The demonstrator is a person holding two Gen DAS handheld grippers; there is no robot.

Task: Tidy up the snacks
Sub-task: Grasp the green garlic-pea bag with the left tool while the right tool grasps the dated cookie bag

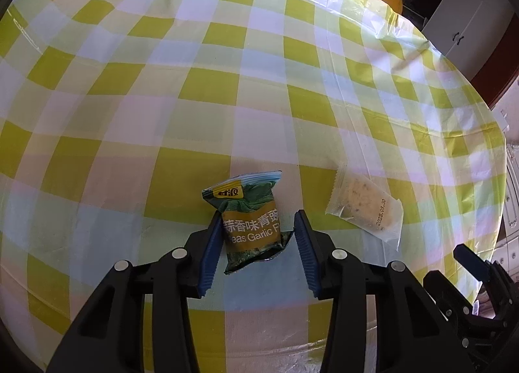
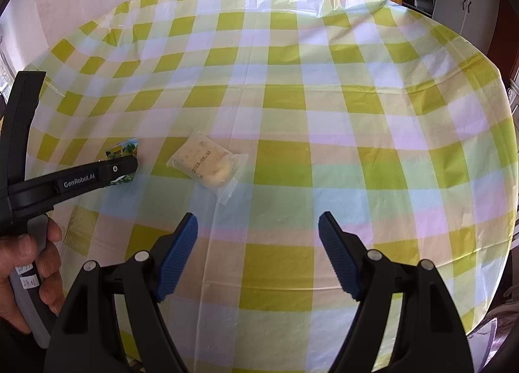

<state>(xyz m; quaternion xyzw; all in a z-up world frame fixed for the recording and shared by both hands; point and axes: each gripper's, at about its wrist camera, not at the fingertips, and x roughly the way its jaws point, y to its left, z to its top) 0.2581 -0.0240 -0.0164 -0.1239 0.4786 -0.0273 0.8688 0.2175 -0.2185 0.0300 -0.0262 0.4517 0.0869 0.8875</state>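
While the green foil pea-snack packet (image 1: 249,223) sits between its jaws, the left gripper (image 1: 256,243) closes in.
The left pad touches it and the right is just clear; the packet's long axis runs up-frame. The right gripper (image 2: 258,253), jaws spread and empty, sits below the clear plastic-wrapped biscuit (image 2: 207,162). Two snacks lie on the checked table (image 1: 259,97).

Two close, downward-tilted wrist views, both sharing the checked tablecloth (image 1: 227,81).
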